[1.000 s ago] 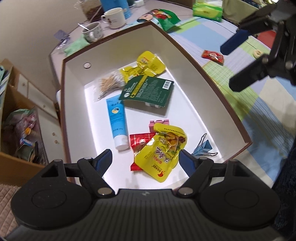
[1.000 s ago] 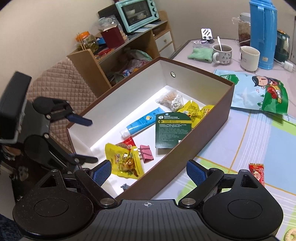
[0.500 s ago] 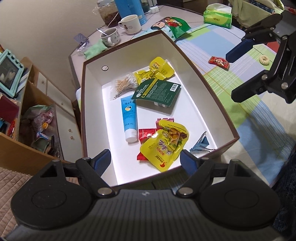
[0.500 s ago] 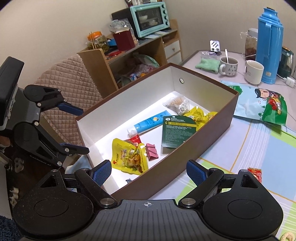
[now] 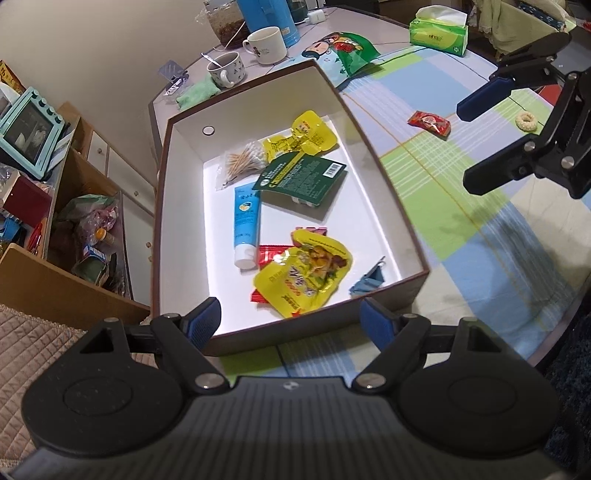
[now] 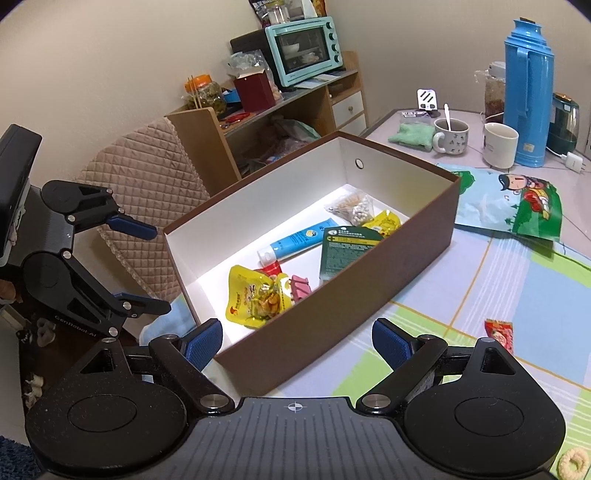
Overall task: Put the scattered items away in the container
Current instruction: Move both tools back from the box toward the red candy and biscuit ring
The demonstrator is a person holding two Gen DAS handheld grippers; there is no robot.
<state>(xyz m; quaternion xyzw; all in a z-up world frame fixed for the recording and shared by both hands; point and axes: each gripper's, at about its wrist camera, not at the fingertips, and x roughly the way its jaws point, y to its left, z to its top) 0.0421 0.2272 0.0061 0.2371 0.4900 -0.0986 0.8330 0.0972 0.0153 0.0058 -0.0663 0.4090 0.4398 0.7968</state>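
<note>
Tube (image 5: 246,221) and packets inside box (image 5: 369,147); candy (image 5: 429,123) outside.

A lived-in home dining corner. A table under a pastel checked cloth (image 6: 517,295) carries a tall blue thermos flask (image 6: 526,96), two white ceramic mugs (image 6: 500,144), and a green tissue pack (image 5: 439,31). Beside it, a wooden shelf unit (image 6: 295,107) holds a mint-green toaster oven (image 6: 303,48) and cluttered bags. A quilted beige chair back (image 6: 147,177) stands nearby.
</note>
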